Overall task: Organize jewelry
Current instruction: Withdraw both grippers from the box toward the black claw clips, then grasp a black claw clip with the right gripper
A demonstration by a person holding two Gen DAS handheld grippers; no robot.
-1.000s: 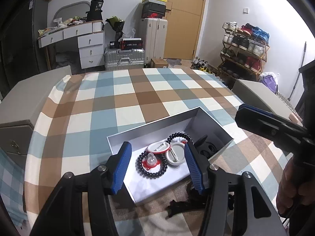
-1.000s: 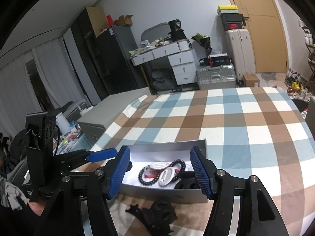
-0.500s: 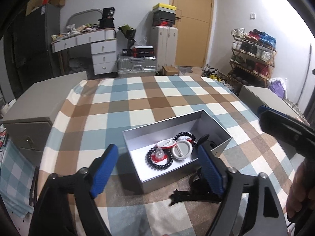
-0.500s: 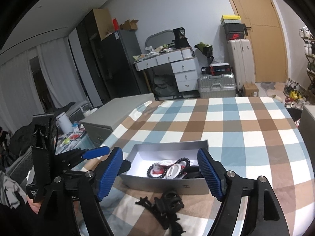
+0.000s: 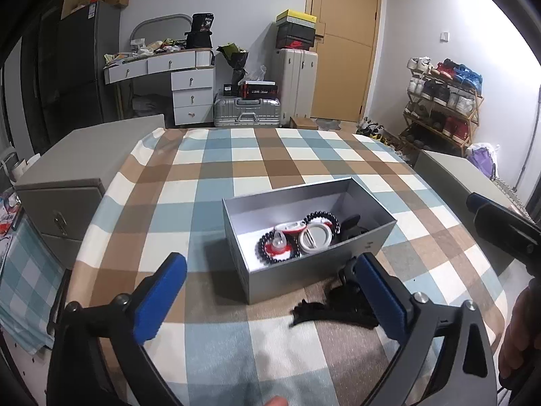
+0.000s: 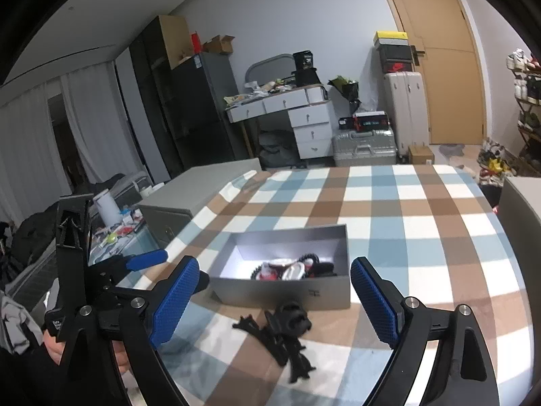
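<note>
Left wrist view: left gripper (image 5: 270, 301) jaws opening, nothing between; box (image 5: 304, 272) with bracelets (image 5: 277, 248) at 12 o'clock on checkered table (image 5: 216, 169).
Right wrist view: right gripper (image 6: 274, 296) jaws opening, empty; black clip (image 6: 287, 324) at 6 o'clock of box.

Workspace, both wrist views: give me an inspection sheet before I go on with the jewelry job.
Surface: checked tablecloth, mostly bare.
Job's things: open grey box holds a black bead bracelet, a second one, white-and-red round pieces and a dark item I cannot identify. Black hair clips lie on the cloth outside the box's near wall.
Clutter: nothing seen on the cloth.
Grippers: left gripper and right gripper both opening, nothing between the jaws.
Cables: nothing seen.
Surroundings: grey cabinets flank the table; desk, suitcases, shoe rack, door behind.
</note>
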